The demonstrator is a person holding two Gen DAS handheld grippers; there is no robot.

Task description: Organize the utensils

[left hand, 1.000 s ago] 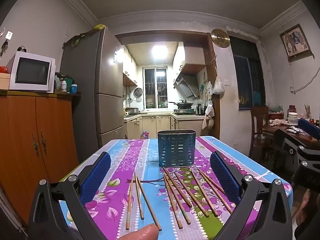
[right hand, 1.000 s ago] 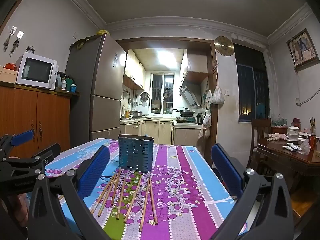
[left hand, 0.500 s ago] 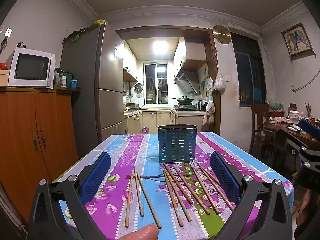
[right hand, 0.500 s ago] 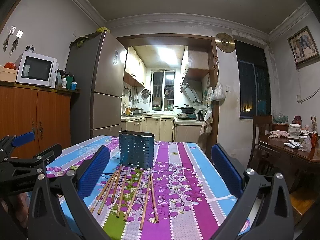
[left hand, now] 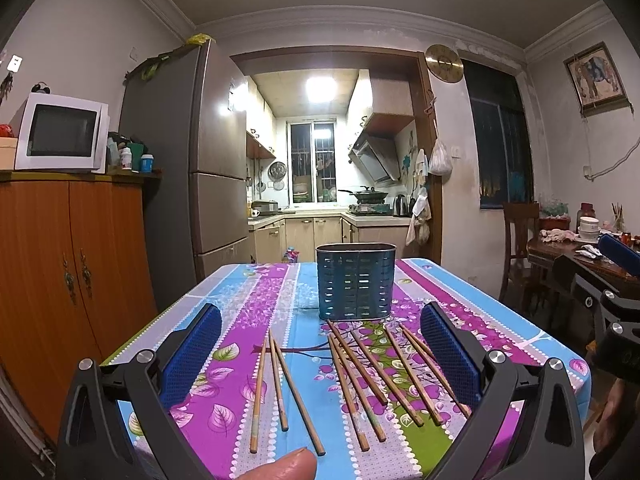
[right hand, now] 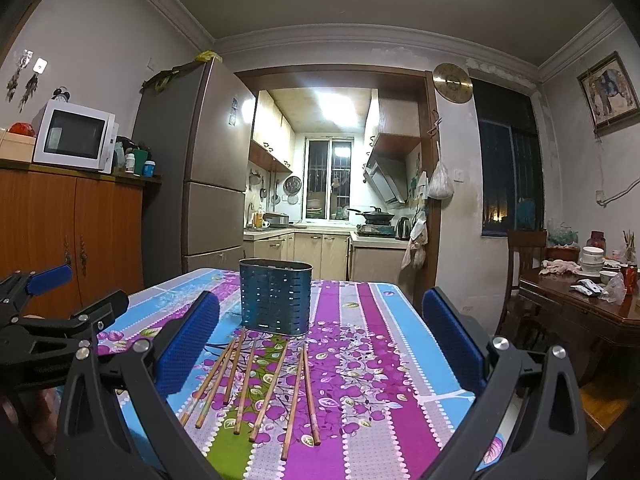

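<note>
Wooden chopsticks [left hand: 360, 376] partly behind left gripper [left hand: 320, 360] fingers [left hand: 450, 356], holder [left hand: 355, 282] interior unseen

Both wrist views low over the table [left hand: 500, 320], facing the kitchen, sharing the utensil holder [left hand: 355, 286] and chopsticks [right hand: 256, 384]

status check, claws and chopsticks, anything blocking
Left claw open, empty. Right claw open, empty. Chopsticks loose on tablecloth, none visible in holder. Path clear.
</note>
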